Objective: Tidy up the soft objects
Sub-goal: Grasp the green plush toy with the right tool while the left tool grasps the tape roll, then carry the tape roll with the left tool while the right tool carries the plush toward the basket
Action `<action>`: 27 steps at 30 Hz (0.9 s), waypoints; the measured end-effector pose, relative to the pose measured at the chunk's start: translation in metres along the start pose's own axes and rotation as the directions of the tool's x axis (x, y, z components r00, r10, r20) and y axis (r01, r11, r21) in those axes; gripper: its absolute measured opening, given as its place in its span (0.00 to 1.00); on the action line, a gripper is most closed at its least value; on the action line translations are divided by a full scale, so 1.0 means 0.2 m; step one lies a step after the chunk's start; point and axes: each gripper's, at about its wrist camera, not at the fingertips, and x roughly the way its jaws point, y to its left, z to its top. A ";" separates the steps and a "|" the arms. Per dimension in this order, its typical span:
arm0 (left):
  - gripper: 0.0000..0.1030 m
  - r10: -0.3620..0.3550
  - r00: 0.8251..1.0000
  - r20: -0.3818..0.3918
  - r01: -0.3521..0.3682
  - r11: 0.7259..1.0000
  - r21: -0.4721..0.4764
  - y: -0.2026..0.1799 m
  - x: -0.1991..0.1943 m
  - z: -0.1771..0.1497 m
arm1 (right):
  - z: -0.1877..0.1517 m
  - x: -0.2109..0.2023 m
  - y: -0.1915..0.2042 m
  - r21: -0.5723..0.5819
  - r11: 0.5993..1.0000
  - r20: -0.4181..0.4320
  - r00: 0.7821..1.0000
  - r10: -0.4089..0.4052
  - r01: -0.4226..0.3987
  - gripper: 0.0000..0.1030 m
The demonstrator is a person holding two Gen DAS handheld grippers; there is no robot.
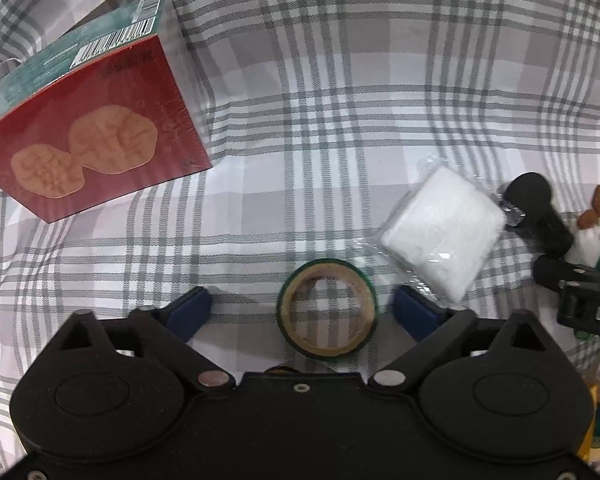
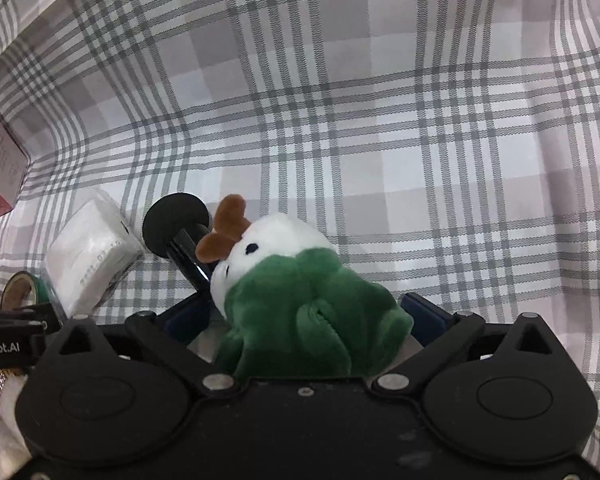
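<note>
A green and white plush toy (image 2: 300, 312) with brown antlers lies between the blue fingers of my right gripper (image 2: 306, 314), whose jaws stand wide around it. The toy also shows at the right edge of the left wrist view (image 1: 598, 228). A white wrapped soft pack (image 1: 442, 236) lies on the checked cloth, also in the right wrist view (image 2: 90, 256). My left gripper (image 1: 304, 310) is open, with a green tape roll (image 1: 327, 307) lying between its fingers.
A red and green box (image 1: 88, 120) lies at the back left. A black object with a round disc end (image 2: 178, 228) lies between the pack and the toy. The checked cloth (image 2: 380, 120) covers the surface.
</note>
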 end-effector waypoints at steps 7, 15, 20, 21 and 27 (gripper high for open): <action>0.47 -0.038 0.999 0.014 0.037 0.999 0.024 -0.03 -0.07 0.01 | -0.01 -0.10 -0.01 -0.003 1.000 -0.005 1.000 -0.011 0.011 0.69; 0.47 -0.078 0.997 0.014 0.078 0.996 -0.053 0.11 -0.18 -0.02 | -0.02 -0.28 -0.05 0.007 1.000 0.032 0.999 0.001 -0.001 0.59; 0.47 -0.078 0.994 0.072 0.083 0.995 -0.056 0.14 -0.38 -0.04 | -0.02 -0.47 -0.09 0.047 0.998 0.085 0.996 0.032 -0.036 0.59; 0.47 -0.077 0.994 0.081 0.082 0.995 -0.056 0.14 -0.43 -0.05 | -0.02 -0.51 -0.10 0.049 0.998 0.097 0.995 0.038 -0.043 0.59; 0.47 -0.055 0.989 0.137 0.060 0.998 -0.030 0.07 -0.74 -0.17 | -0.13 -0.80 -0.11 0.035 0.996 0.166 0.983 0.073 -0.080 0.59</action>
